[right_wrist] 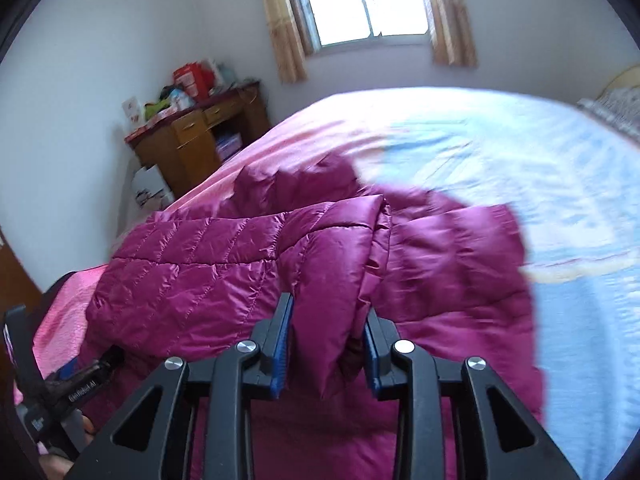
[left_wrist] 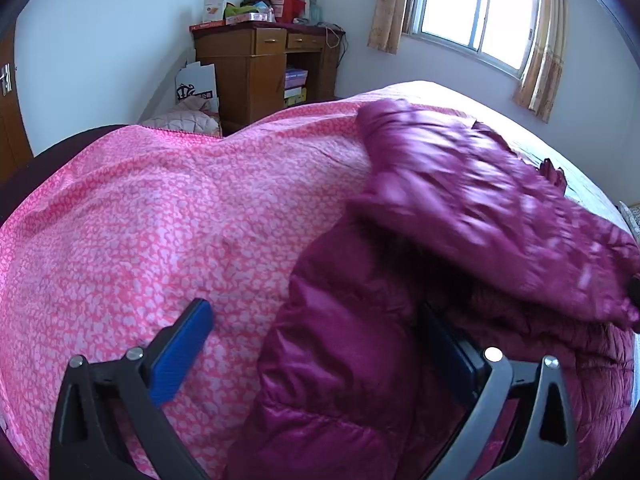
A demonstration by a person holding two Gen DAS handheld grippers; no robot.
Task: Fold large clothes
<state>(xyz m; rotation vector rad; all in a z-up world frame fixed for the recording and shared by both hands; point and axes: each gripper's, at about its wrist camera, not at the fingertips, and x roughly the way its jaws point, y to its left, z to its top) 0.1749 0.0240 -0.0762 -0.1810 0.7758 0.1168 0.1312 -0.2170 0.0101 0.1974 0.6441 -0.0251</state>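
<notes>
Blue pads of the right gripper (right_wrist: 326, 344) pinch a jacket (right_wrist: 224, 264) fold dead ahead — the garment stretches leftward across the bed (right_wrist: 520, 152), where the left gripper (left_wrist: 316, 344) gapes open.

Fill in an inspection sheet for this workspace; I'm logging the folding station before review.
Surface: bed, pink patterned cover on one side, pale blue on the other.
Job's things: magenta puffer jacket bunched on the bed, partly folded over.
Clutter: boxes and bags piled on the wooden desk.
Grippers: left gripper open, jacket lying between its fingers; right gripper shut on a jacket fold.
Cables: a thin cord hangs at the desk.
Surroundings: curtained window, white walls.
</notes>
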